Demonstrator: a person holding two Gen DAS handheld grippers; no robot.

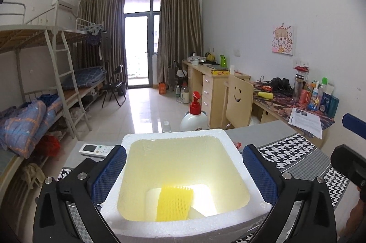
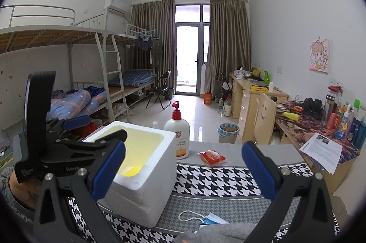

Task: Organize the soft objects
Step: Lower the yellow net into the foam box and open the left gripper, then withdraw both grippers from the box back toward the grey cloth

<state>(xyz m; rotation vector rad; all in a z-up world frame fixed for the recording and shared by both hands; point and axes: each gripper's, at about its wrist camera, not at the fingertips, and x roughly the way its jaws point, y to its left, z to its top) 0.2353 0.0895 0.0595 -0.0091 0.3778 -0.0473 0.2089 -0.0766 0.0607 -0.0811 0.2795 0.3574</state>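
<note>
A white foam box (image 1: 173, 135) stands on the houndstooth cloth, and a yellow foam net (image 1: 173, 203) lies on its floor beside a white pad. My left gripper (image 1: 184, 151) is open over the box, its blue pads (image 1: 107, 174) outside the two side walls, with nothing between them. In the right wrist view the box (image 2: 141, 192) is at the left with the left gripper (image 2: 98, 128) above it. My right gripper (image 2: 183, 146) is open and empty over the table. A blue face mask (image 2: 209, 219) and a grey cloth (image 2: 219, 233) lie near the front edge.
A lotion bottle with a red pump (image 2: 177, 135) stands just behind the box, and a red packet (image 2: 211, 157) lies to its right. A white remote (image 1: 96, 149) lies left of the box. Desks, a chair and bunk beds line the room beyond.
</note>
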